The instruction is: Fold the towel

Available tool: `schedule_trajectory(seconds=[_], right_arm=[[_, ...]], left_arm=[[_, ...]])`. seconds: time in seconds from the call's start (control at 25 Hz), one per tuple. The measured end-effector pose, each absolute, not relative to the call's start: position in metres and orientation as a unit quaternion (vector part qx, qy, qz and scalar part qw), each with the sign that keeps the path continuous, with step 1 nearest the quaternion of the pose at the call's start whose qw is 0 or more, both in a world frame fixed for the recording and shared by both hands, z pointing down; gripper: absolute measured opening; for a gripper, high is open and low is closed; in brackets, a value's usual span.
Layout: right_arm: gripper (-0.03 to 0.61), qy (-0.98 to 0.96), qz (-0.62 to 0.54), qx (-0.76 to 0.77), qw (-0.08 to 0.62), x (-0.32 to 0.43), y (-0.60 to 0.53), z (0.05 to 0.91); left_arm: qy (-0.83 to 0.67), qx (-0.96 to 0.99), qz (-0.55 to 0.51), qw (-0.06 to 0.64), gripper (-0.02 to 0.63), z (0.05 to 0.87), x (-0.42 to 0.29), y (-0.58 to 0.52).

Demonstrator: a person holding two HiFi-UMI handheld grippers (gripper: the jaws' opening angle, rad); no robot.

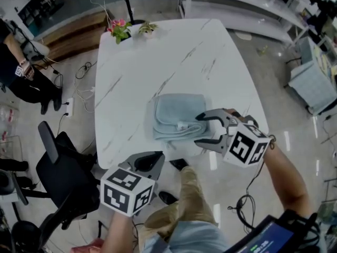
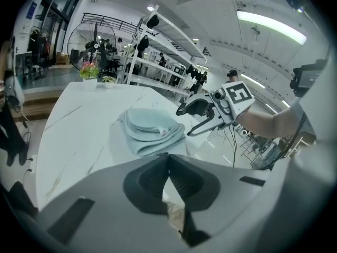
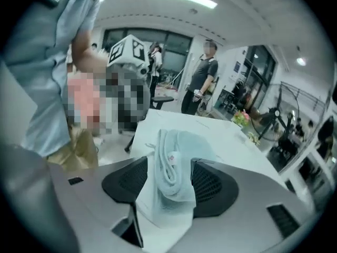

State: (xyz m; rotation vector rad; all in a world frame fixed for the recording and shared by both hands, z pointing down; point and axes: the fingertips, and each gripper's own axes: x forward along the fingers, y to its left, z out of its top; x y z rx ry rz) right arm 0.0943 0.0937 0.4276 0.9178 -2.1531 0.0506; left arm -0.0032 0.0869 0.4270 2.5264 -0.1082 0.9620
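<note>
Head view: the folded towel [image 1: 178, 116] lies mid-desk [image 1: 158, 46], with your right tool [image 1: 198, 129] gaping wide at its 4 o'clock. Left gripper view: your left tool [image 2: 168, 159] is closed and empty. Right gripper view: nudge forward and those jaws could rumple the fold.

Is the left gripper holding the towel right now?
No, the left gripper is shut on nothing, and the towel lies apart from it on the table.
</note>
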Motion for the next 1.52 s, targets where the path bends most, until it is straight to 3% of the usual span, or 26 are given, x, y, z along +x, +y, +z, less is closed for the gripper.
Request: schedule_trajectory(seconds=[0.16, 0.28, 0.32, 0.36, 0.44, 0.68, 0.84, 0.92, 1.0, 1.12, 1.16, 1.24, 1.28, 1.36, 1.52], right_arm=[[0.273, -0.848, 0.160, 0.384, 0.328, 0.114, 0.075, 0.436], [0.258, -0.838, 0.225, 0.350, 0.354, 0.111, 0.081, 0.460], [0.219, -0.838, 0.216, 0.340, 0.368, 0.109, 0.086, 0.464], [0.156, -0.841, 0.194, 0.335, 0.379, 0.106, 0.090, 0.464], [0.099, -0.850, 0.116, 0.333, 0.391, 0.099, 0.094, 0.459], [0.089, -0.743, -0.249, 0.291, 0.549, 0.106, 0.109, 0.481], [0.104, -0.726, -0.299, 0.271, 0.557, 0.098, 0.121, 0.494], [0.125, -0.735, -0.289, 0.265, 0.553, 0.096, 0.127, 0.497], [0.192, -0.761, -0.249, 0.265, 0.537, 0.092, 0.134, 0.494], [0.197, -0.839, -0.099, 0.337, 0.415, 0.089, 0.131, 0.449], [0.168, -0.849, -0.047, 0.379, 0.365, 0.094, 0.122, 0.430], [0.031, -0.834, 0.037, 0.461, 0.300, 0.112, 0.099, 0.412], [0.018, -0.824, 0.074, 0.485, 0.284, 0.115, 0.092, 0.415], [0.018, -0.813, 0.121, 0.492, 0.286, 0.110, 0.091, 0.432], [0.018, -0.801, 0.125, 0.461, 0.360, 0.097, 0.109, 0.477]], left_arm=[[-0.038, 0.916, 0.343, 0.205, 0.008, 0.416, 0.008, 0.081], [-0.035, 0.917, 0.343, 0.200, 0.008, 0.415, 0.017, 0.080], [-0.034, 0.917, 0.344, 0.199, 0.008, 0.415, 0.020, 0.080], [-0.032, 0.917, 0.345, 0.200, 0.008, 0.416, 0.021, 0.080], [-0.032, 0.915, 0.347, 0.202, 0.008, 0.420, 0.024, 0.079], [-0.037, 0.921, 0.335, 0.194, 0.008, 0.423, 0.046, 0.066], [-0.031, 0.921, 0.339, 0.190, 0.008, 0.433, 0.073, 0.061], [-0.029, 0.915, 0.359, 0.182, 0.008, 0.444, 0.083, 0.060], [-0.024, 0.906, 0.388, 0.165, 0.008, 0.456, 0.087, 0.062], [-0.013, 0.898, 0.417, 0.140, 0.008, 0.468, 0.084, 0.072], [-0.012, 0.897, 0.419, 0.139, 0.008, 0.470, 0.082, 0.074], [-0.012, 0.898, 0.419, 0.135, 0.008, 0.471, 0.079, 0.077], [-0.011, 0.899, 0.420, 0.129, 0.008, 0.472, 0.077, 0.079], [-0.005, 0.899, 0.423, 0.113, 0.008, 0.472, 0.073, 0.085], [0.011, 0.898, 0.428, 0.102, 0.008, 0.476, 0.065, 0.094]])
